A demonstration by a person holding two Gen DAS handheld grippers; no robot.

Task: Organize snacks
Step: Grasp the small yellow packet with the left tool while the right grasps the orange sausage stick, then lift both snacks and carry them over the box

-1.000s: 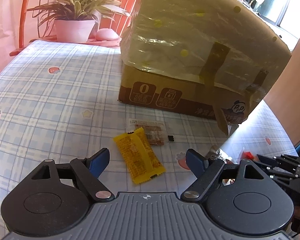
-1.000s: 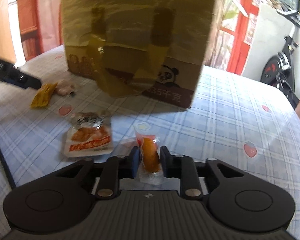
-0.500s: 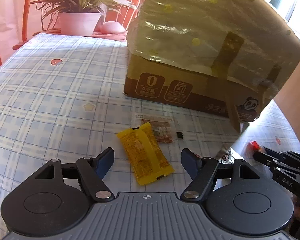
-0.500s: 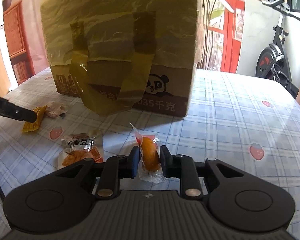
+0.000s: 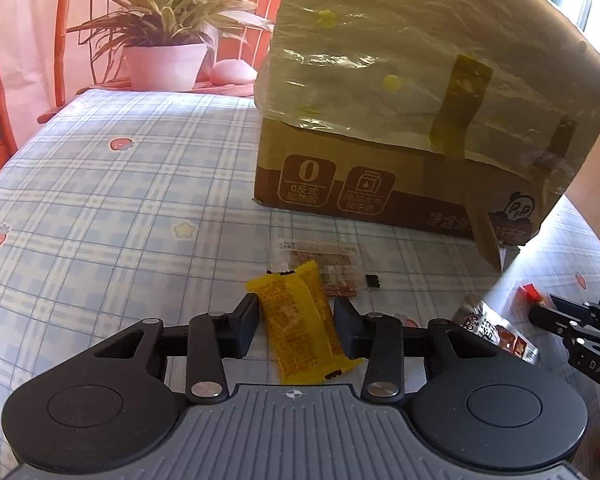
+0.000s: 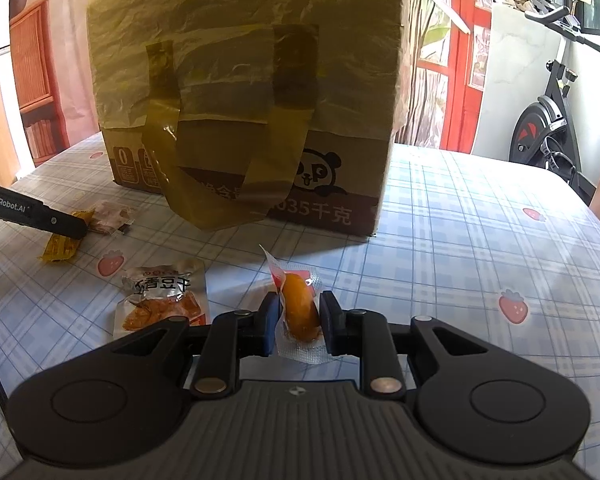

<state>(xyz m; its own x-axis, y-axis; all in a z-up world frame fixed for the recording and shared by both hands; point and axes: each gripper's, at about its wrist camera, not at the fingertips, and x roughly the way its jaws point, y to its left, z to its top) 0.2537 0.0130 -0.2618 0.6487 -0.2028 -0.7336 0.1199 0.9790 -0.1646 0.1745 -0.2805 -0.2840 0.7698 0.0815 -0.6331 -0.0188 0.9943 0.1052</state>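
Observation:
A yellow snack packet [image 5: 300,320] lies on the checked tablecloth between the fingers of my left gripper [image 5: 296,322], whose jaws have closed to the packet's sides. A clear packet with brown snack [image 5: 324,264] lies just beyond it. My right gripper [image 6: 299,322] is shut on a clear packet with an orange snack [image 6: 298,312], held just above the table. A silver and orange tofu packet [image 6: 162,304] lies left of it. The cardboard box lined with a yellow plastic bag [image 6: 252,92] stands behind all of them. The left gripper's finger [image 6: 32,216] also shows beside the yellow packet [image 6: 60,248].
A potted plant [image 5: 164,52] stands on a red shelf past the table's far left edge. An exercise bike [image 6: 548,120] stands beyond the table on the right. The right gripper's finger [image 5: 572,320] and the tofu packet [image 5: 496,332] show at right in the left wrist view.
My left gripper has moved forward around the yellow packet and its jaws have closed in on it. My right gripper has risen a little, still holding the orange snack.

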